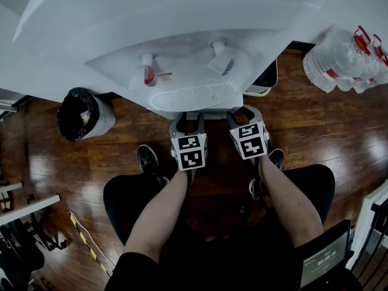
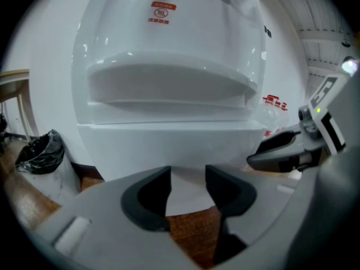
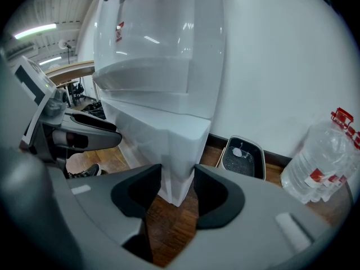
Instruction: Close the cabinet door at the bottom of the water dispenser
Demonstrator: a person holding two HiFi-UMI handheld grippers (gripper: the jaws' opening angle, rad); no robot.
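The white water dispenser [image 1: 182, 47] fills the top of the head view, with its taps and drip grille [image 1: 191, 96]. Its lower cabinet front [image 2: 169, 148] looks flush in the left gripper view; whether the door stands ajar I cannot tell. My left gripper [image 1: 188, 119] [image 2: 187, 181] is open just under the grille, aimed at that front, with nothing between its fingers. My right gripper [image 1: 244, 111] [image 3: 178, 184] is open beside it, facing the cabinet's right front corner [image 3: 177, 151] and apart from it. Each gripper shows in the other's view.
A bin lined with a black bag [image 1: 82, 113] [image 2: 39, 153] stands left of the dispenser. Large water bottles [image 1: 345, 59] [image 3: 320, 162] and a dark tray [image 3: 243, 157] lie on the right by the wall. The person's shoes [image 1: 148, 161] rest on the wood floor.
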